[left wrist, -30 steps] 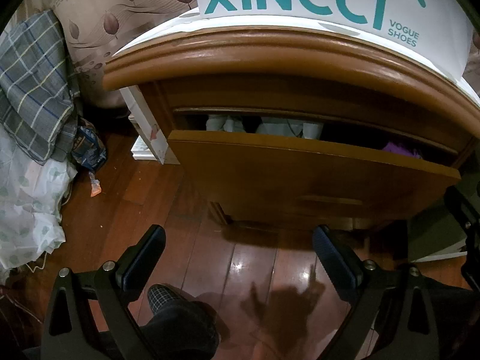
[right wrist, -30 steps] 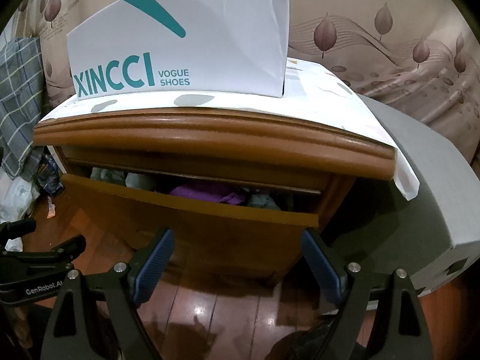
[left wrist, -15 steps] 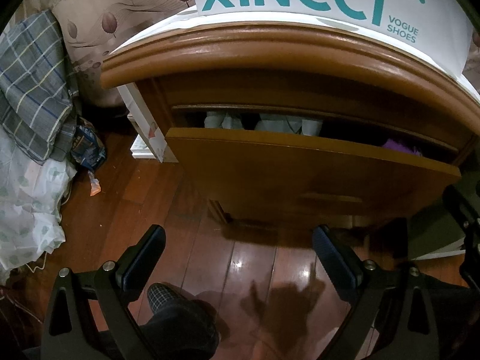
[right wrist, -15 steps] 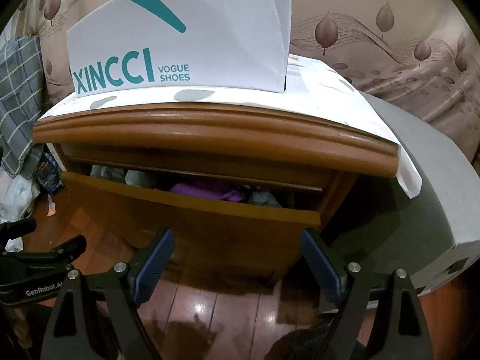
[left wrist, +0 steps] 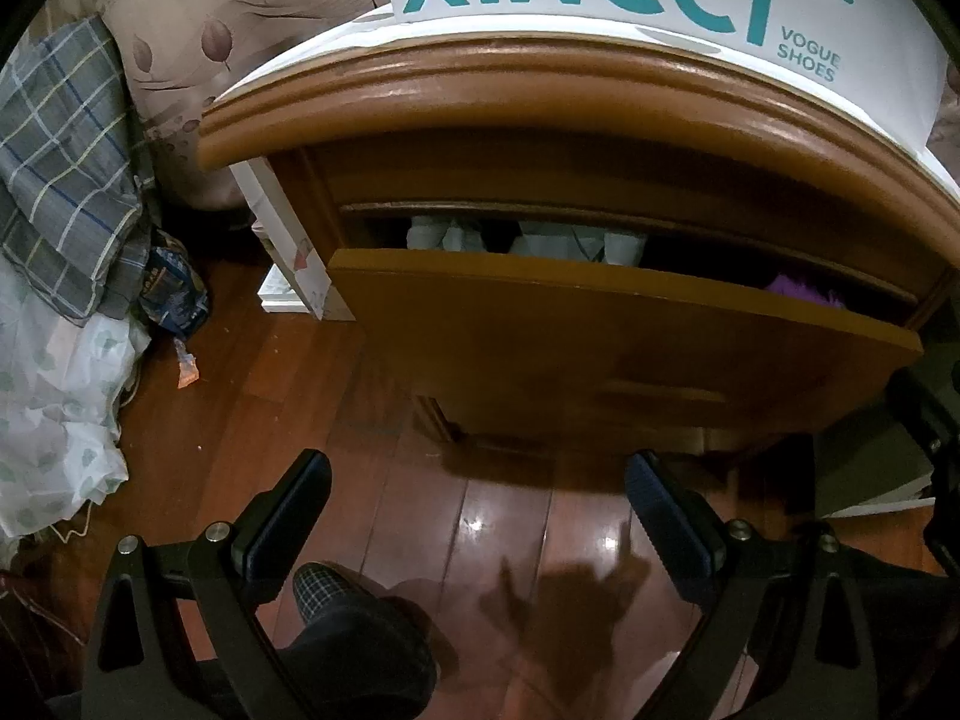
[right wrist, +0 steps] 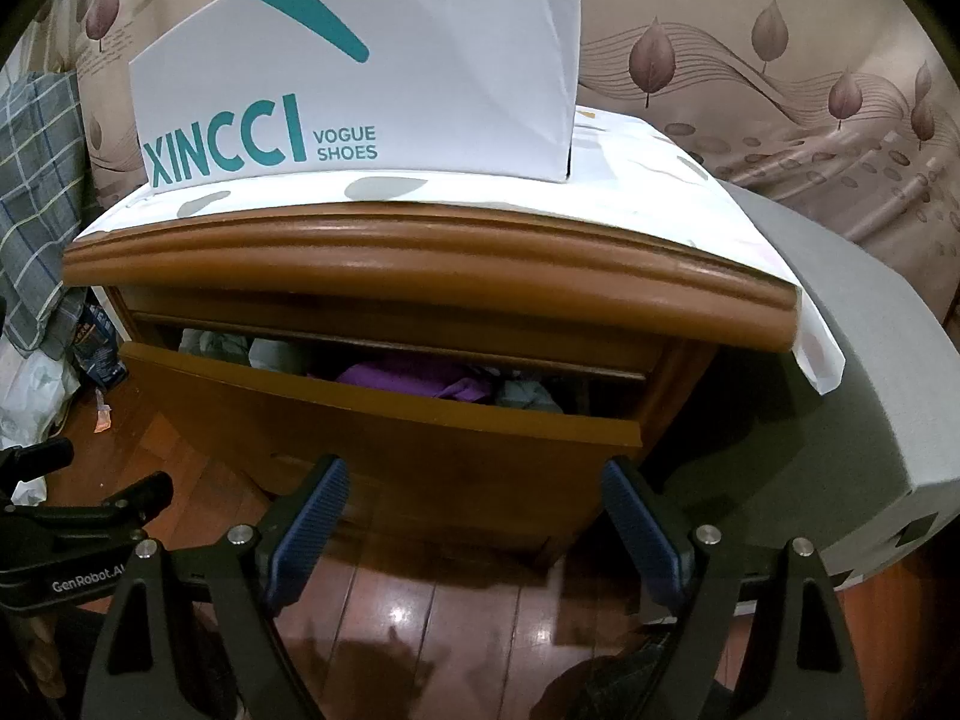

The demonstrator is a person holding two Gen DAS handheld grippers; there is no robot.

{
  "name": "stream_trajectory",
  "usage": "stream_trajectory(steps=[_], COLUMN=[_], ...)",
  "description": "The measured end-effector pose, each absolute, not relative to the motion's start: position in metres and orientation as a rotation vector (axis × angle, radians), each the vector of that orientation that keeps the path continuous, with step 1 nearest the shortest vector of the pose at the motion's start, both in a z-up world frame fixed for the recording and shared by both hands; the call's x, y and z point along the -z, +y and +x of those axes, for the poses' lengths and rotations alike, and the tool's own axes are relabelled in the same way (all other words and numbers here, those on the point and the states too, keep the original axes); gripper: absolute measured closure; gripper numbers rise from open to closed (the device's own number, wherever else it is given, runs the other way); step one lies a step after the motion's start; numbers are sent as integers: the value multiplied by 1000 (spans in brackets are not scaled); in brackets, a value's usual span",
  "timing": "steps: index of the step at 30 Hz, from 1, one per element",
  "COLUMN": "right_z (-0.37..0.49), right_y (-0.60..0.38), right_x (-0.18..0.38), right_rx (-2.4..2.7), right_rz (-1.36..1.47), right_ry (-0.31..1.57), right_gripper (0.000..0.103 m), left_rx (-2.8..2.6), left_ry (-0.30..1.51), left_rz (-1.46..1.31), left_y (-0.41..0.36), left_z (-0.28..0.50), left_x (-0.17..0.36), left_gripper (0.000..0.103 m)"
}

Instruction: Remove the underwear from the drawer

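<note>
left gripper [left wrist: 477,492]: fingers wide apart, empty, near the floor | right gripper [right wrist: 474,501]: fingers wide apart, empty | drawer [right wrist: 384,420]: partly open, purple underwear [right wrist: 420,375] inside

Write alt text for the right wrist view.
A wooden nightstand's drawer stands partly open, showing purple cloth and pale clothes inside. The open right gripper hangs in front of it, empty, above a glossy wood floor. A white XINCCI shoe box sits on top.

Black gripper [right wrist: 474,516], ribbed blue pads [right wrist: 309,516]
</note>
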State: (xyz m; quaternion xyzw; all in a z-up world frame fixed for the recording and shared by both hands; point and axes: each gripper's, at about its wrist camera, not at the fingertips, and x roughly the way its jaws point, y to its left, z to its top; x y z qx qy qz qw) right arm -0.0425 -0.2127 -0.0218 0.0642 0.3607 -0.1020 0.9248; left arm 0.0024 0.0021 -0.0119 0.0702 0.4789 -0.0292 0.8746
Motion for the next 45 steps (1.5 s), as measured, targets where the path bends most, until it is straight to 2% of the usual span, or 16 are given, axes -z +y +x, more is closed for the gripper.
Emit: stream_trajectory(steps=[9, 14, 23, 31, 45], right_z=[-44, -49, -60, -60, -59], right_y=[-222, -234, -260, -265, -258], right_x=[21, 14, 1, -3, -4], right_rx=[219, 242, 268, 243, 190], right_rz=[174, 205, 288, 308, 304], right_ry=[742, 718, 674, 665, 672], right_gripper=[15, 15, 15, 15, 15], left_rx=[84, 129, 173, 88, 56], left_ry=[1046, 1091, 1016, 1003, 1031], left_rz=[91, -94, -450, -744, -968], left_y=[9, 23, 38, 46, 58], left_z=[7, 10, 27, 47, 69], left_x=[16, 14, 5, 29, 72], left_gripper=[5, 5, 3, 4, 0])
